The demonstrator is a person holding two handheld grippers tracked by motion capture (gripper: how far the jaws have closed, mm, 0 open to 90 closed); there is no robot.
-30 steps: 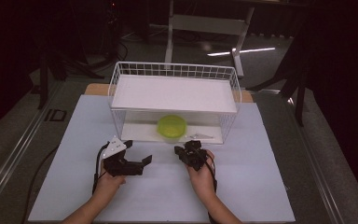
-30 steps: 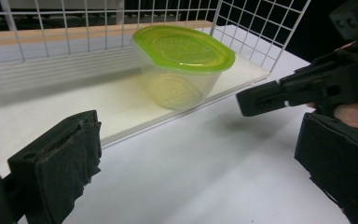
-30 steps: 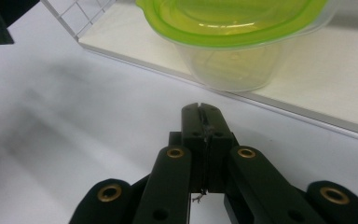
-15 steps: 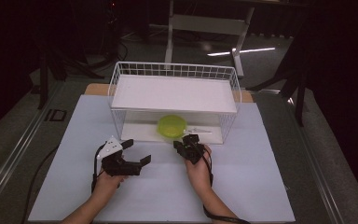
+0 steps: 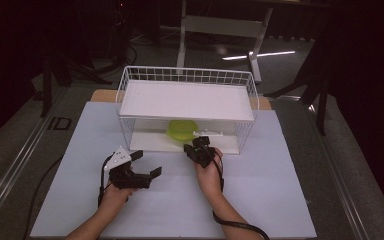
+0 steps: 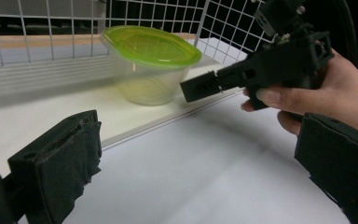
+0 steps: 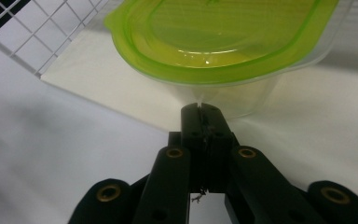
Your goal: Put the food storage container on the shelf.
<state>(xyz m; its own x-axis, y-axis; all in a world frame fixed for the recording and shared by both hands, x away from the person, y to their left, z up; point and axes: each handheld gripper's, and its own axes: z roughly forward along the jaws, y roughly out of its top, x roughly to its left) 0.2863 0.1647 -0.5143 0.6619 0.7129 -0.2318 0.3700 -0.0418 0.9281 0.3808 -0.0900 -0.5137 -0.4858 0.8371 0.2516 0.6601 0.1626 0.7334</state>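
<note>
Left gripper [image 5: 147,165]: your jaws stand wide apart, nothing between them, low over the counter [image 5: 260,200].
Right gripper [image 7: 200,110]: jaws pressed together, empty, tips just short of the container's wall.
Container [image 5: 182,131]: lidded clear plastic tub on the wire rack's [image 5: 130,75] lower shelf (looks light, thin-walled, slippery).
Hold: I'd take the green lid's [image 7: 223,37] protruding rim; squeezing the wall may flex it.

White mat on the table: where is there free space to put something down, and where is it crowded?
The white mat is bare right of the right gripper, and along its left edge beyond the left gripper. The wire rack top shelf is bare too. It is crowded at the rack's lower opening, where the shut right gripper points at the green-lidded container.
</note>
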